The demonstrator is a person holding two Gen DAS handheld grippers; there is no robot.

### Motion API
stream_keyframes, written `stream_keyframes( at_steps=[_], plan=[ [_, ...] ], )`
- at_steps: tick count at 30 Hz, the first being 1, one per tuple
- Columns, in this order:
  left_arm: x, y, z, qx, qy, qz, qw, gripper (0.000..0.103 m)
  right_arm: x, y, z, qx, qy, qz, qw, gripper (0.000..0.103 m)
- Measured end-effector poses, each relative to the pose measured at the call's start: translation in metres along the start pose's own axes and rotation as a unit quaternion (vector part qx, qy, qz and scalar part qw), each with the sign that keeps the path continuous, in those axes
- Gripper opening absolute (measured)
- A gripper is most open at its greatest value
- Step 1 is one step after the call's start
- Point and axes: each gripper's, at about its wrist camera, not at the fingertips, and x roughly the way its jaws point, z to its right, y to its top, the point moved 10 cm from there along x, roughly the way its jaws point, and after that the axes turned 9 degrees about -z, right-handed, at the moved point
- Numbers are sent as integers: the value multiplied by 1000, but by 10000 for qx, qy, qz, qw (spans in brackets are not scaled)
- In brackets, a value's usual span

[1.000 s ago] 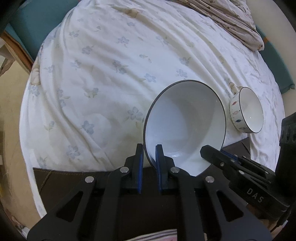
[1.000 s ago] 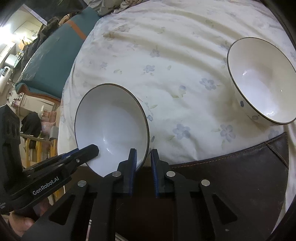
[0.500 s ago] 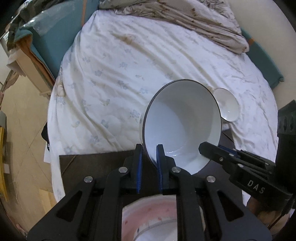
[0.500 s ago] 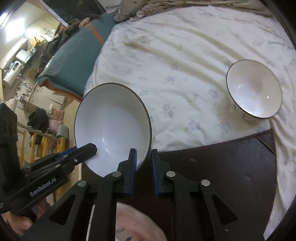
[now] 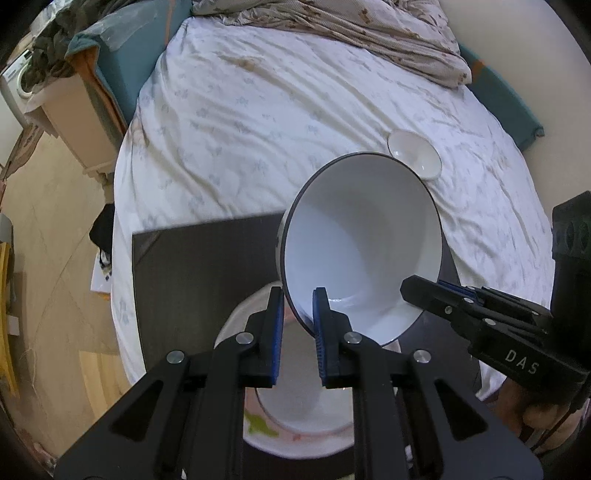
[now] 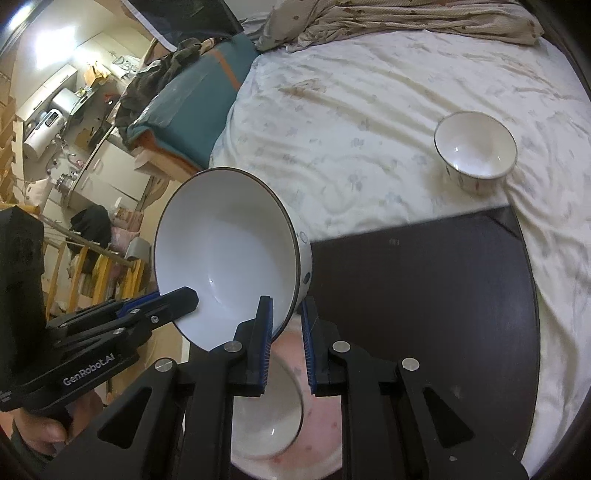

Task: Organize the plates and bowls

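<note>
A large white bowl with a dark rim (image 5: 362,236) is held tilted in the air by both grippers. My left gripper (image 5: 298,321) is shut on its near rim; my right gripper (image 6: 286,325) is shut on the opposite rim of the same bowl (image 6: 225,258). Below it, a pink-edged plate (image 5: 295,439) lies on a dark mat (image 5: 192,266), with a white bowl (image 6: 266,417) resting on the plate (image 6: 325,417). A smaller white bowl with coloured spots (image 6: 474,151) stands on the bed farther off; it also shows in the left wrist view (image 5: 413,153).
The dark mat (image 6: 424,288) lies on a bed with a white flowered sheet (image 5: 258,110). A rumpled beige blanket (image 5: 369,33) lies at the far end. The floor (image 5: 48,258) and furniture are to the left of the bed.
Both grippers have lifted the large bowl and drawn it back from the bed over the dark mat. The plate with a bowl on it has come into view beneath.
</note>
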Motion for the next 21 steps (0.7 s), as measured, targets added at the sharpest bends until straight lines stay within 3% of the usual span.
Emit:
stream_keyframes(
  at_steps=[11,21],
  plan=[
    [-10,-55,2,207,216,27,9996,13,-1,-73,-13,-112,-84,-193,9997,17],
    [-6,-75,3,149,189,-16,9997,13,-6,-100,-18,-182,-42,-149,9997,17]
  ],
)
